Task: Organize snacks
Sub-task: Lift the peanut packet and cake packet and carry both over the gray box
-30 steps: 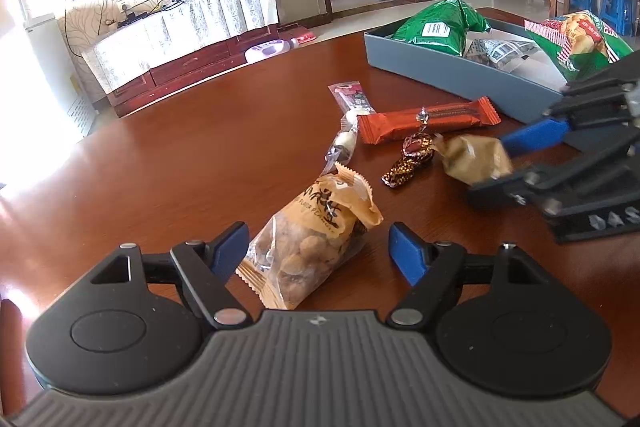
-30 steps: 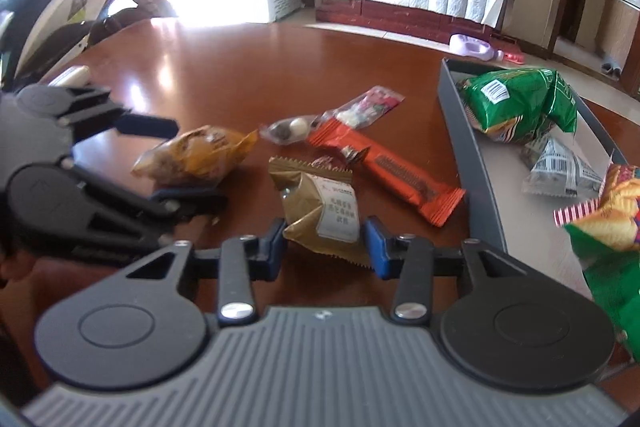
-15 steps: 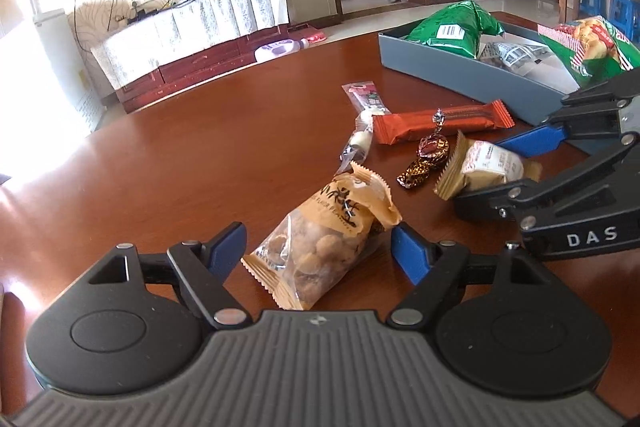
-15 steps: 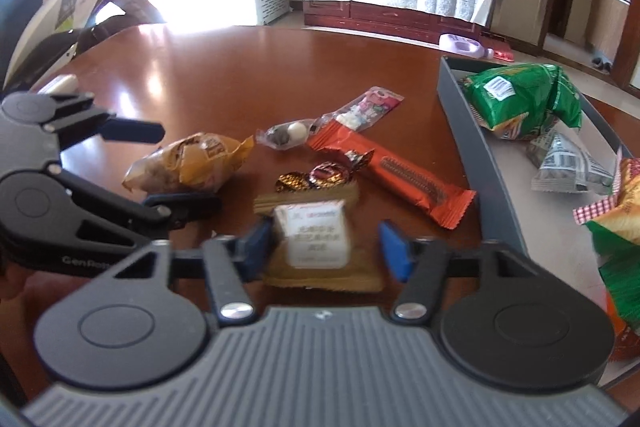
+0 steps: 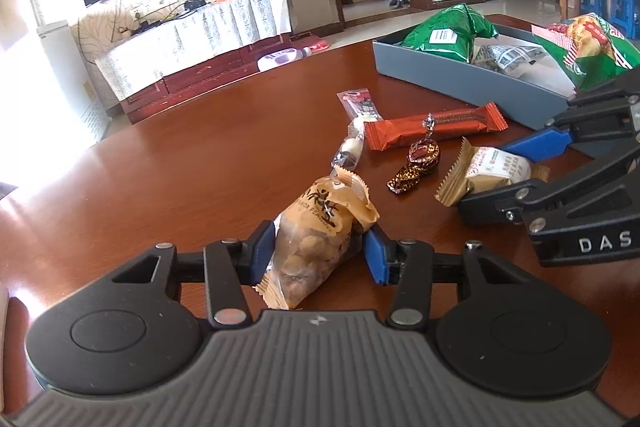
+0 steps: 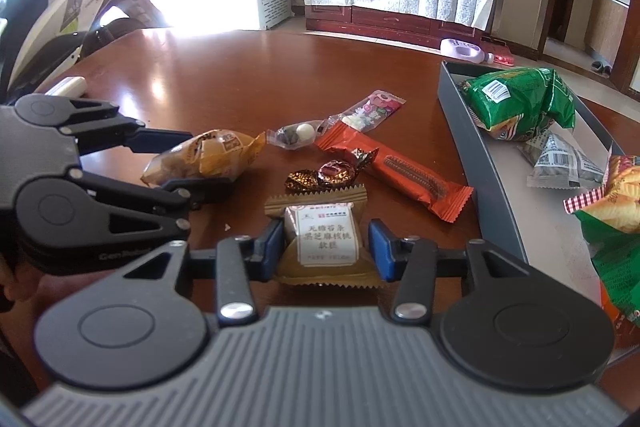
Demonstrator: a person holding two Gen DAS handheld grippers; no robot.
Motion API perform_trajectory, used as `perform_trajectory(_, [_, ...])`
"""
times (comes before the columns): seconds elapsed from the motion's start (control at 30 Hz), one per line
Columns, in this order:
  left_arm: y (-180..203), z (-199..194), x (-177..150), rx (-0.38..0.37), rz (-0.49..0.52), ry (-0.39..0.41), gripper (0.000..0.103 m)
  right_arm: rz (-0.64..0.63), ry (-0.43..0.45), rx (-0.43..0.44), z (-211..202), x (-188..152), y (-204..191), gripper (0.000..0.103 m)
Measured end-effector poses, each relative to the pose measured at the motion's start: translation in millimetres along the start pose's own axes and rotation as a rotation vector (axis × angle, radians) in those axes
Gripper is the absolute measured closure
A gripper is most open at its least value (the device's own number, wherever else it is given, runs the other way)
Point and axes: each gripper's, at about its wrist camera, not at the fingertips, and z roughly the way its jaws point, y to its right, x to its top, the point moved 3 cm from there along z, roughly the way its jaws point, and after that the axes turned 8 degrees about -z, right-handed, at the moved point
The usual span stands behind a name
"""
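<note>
On the brown table, a tan peanut bag lies between the blue pads of my left gripper. The jaws are closing and both pads press its sides. In the right wrist view this gripper comes in from the left around the same bag. A brown cake packet with a white label lies flat between the fingers of my right gripper. These jaws are closing too; the left pad touches the packet and a small gap shows at the right pad. The left wrist view shows that gripper around the packet.
A grey tray at the right holds green snack bags and a small grey-white pouch. Loose on the table lie an orange bar, a foil-wrapped candy and a clear candy packet. A white object lies at the table's left edge.
My left jaws have closed in onto the peanut bag. The brown packet, held tilted a second ago, now lies flat between my right fingers, which spread and are narrowing again.
</note>
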Motion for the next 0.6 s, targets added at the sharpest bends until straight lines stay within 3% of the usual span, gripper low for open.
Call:
perform_trajectory(0.43, [7, -5, 4, 0.093, -0.094, -0.020, 0.058, 0.028, 0.011, -0.031, -15, -4, -3, 0.055])
perform_trajectory(0.6, [15, -10, 0, 0.109, -0.072, -0.025, 0.059, 0.024, 0.003, -0.039, -22, -8, -3, 0.055])
